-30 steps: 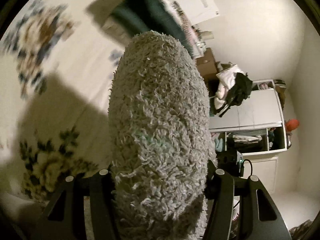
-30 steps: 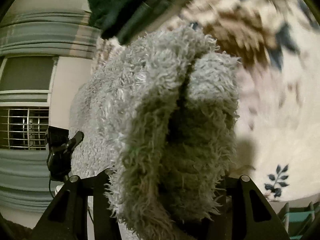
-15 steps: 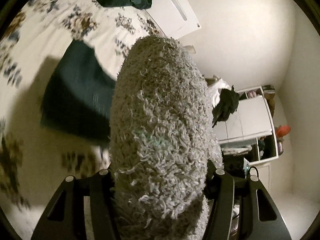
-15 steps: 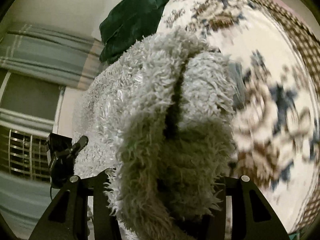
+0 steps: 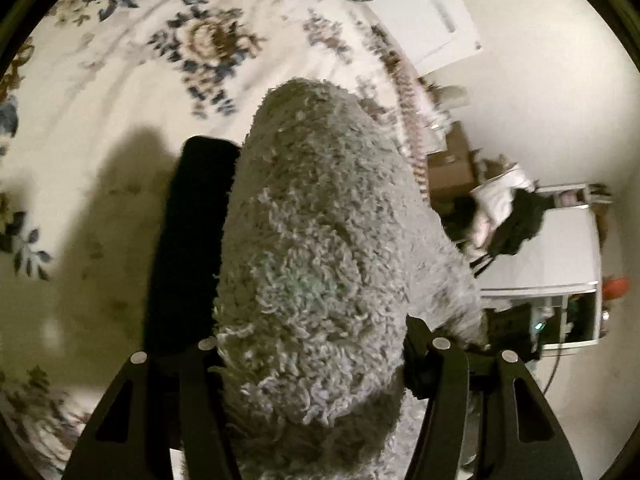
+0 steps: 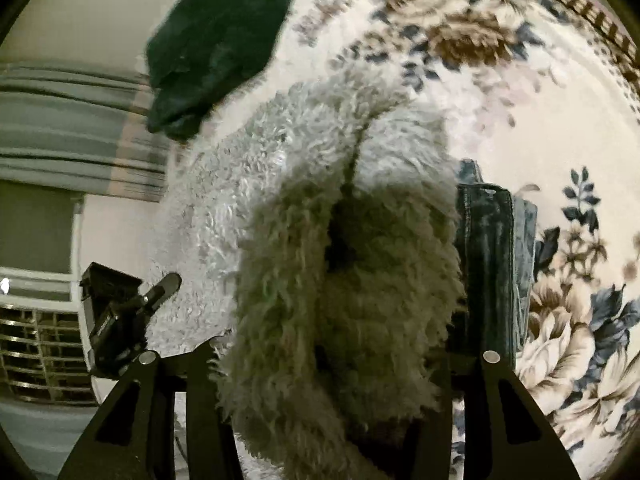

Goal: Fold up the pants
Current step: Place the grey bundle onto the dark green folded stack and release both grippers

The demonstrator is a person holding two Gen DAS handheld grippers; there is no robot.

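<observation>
Tool, left [image 5: 316,344]: both fingers closed on a thick bunch of the fleecy grey pants [image 5: 320,248], which fills the space between them and rises ahead of the tool. Tool, right [image 6: 340,356]: likewise clamped on a doubled edge of the same pants, a dark crease running up the middle of the bunch ahead of its fingers. The garment is lifted above the floral bedspread [image 5: 100,80], spanning from one tool to the other; a pale stretch of fleece extends to the left of the right tool.

Just to the left of the left tool, partly behind the fleece, lies a dark folded garment [image 5: 184,248]; just to the right of the right tool shows the edge of folded denim [image 6: 496,264]. A dark green cloth [image 6: 216,40] lies farther ahead on the bed.

Judged step: carrying the held edge over to make a fold. To do it well, keep both tools level and evenly apart so the span stays taut without sagging, lower onto bare bedspread away from the neighbouring folded pieces, and release only once the fleece lies flat, since the thick pile is likely to spring open.
</observation>
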